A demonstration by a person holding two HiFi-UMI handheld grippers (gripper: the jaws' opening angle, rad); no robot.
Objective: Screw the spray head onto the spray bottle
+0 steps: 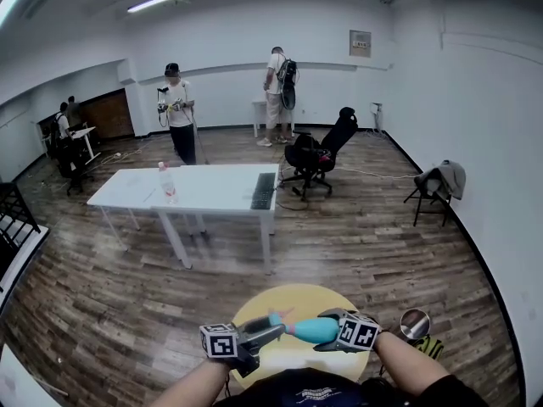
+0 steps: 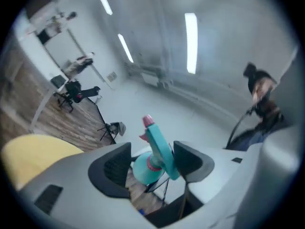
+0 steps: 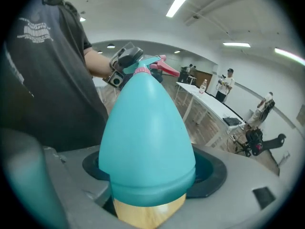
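A teal spray bottle (image 1: 316, 329) is held lying almost level over a round yellow table (image 1: 297, 299). My right gripper (image 1: 336, 329) is shut on its wide body (image 3: 147, 132), which fills the right gripper view between the jaws (image 3: 150, 175). The teal spray head (image 2: 159, 149) with a pink nozzle and pink collar sits on the bottle's neck (image 2: 143, 168). My left gripper (image 2: 152, 163) stands around that head, open: the head lies close to the right pad (image 2: 190, 161), with a gap to the left pad (image 2: 112, 168). From the right gripper view the left gripper (image 3: 125, 61) shows at the bottle's tip.
A long white table (image 1: 212, 189) with a small bottle (image 1: 167, 181) and a keyboard (image 1: 263, 191) stands ahead on the wood floor. A black office chair (image 1: 318, 155) is behind it. Several people stand at the back. A round metal object (image 1: 415, 323) lies beside my right arm.
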